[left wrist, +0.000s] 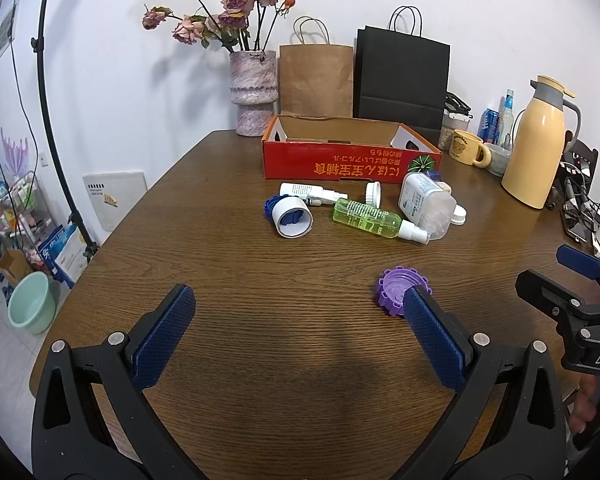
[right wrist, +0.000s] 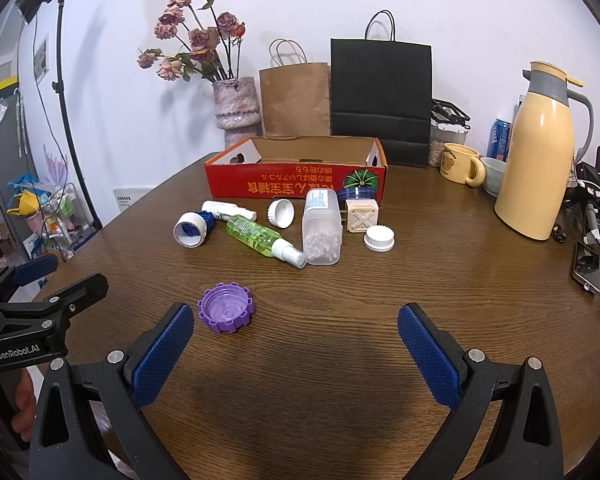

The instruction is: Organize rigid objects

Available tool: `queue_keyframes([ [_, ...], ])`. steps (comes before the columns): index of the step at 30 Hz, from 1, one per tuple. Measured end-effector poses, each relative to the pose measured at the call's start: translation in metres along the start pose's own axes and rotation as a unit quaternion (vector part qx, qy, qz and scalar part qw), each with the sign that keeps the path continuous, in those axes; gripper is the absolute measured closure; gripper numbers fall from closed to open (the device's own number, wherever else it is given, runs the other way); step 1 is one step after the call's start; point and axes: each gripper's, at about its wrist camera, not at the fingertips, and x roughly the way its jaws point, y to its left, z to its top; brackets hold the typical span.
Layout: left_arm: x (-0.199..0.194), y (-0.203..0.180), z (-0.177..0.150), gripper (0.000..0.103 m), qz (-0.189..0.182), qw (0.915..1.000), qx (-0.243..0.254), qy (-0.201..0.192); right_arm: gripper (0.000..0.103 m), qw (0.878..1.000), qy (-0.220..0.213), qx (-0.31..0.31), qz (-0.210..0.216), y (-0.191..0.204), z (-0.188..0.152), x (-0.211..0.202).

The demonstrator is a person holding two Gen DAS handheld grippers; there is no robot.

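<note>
Both-side check: left gripper point(left wrist: 298, 334) and right gripper point(right wrist: 296, 354) had jaws spread, empty; purple cap point(right wrist: 226, 307) lay at 11 o'clock of the right gripper.

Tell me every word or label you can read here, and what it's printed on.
"GenRobot.AI": left gripper body.
"DAS", cut off by the frame edge: right gripper body.
Upside-down Japanese lettering on the red box: too distorted to quote.
Bottle labels, pill jar label and mug print: too small.
</note>
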Motion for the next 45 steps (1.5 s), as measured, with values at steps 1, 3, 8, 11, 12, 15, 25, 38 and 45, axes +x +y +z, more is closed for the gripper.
queue_keyframes([
  [1, 0.000, 0.000, 0.000, 0.000, 0.000, 1.0000, 0.000, 0.000, 0.000, 1.000, 0.000, 0.000, 0.000, 0.000, 0.000, 0.000],
  [3, 0.000, 0.000, 0.000, 0.000, 0.000, 1.0000, -0.001, 0.000, 0.000, 1.000, -0.001, -0.001, 0.000, 0.001, 0.001, -0.001],
  [8, -0.001, 0.002, 0.001, 0.000, -0.001, 1.0000, -0.002, 0.000, 0.000, 1.000, 0.000, -0.001, 0.000, 0.001, 0.000, -0.001],
  [11, 0.000, 0.002, 0.001, 0.000, 0.000, 1.0000, -0.003, 0.002, 0.000, 1.000, 0.002, -0.002, 0.001, 0.003, 0.001, -0.002],
  [12, 0.000, 0.003, 0.001, 0.000, 0.000, 1.0000, -0.004, 0.002, 0.000, 1.000, 0.002, -0.003, 0.001, 0.004, 0.001, -0.001],
  [15, 0.002, 0.007, 0.000, 0.000, 0.001, 1.0000, -0.007, 0.004, 0.000, 1.000, 0.006, -0.006, 0.004, 0.006, 0.001, 0.002],
  [25, 0.014, 0.023, -0.001, 0.000, 0.013, 0.9997, -0.016, 0.012, 0.000, 0.999, 0.030, -0.022, 0.016, 0.018, 0.002, 0.027],
  [38, 0.036, 0.051, -0.004, 0.000, 0.028, 0.9988, -0.029, 0.030, 0.000, 0.995, 0.082, -0.046, 0.034, 0.043, 0.001, 0.077],
  [45, 0.047, 0.066, -0.004, 0.000, 0.038, 0.9980, -0.034, 0.038, 0.000, 0.991, 0.119, -0.052, 0.039, 0.051, 0.000, 0.106],
])
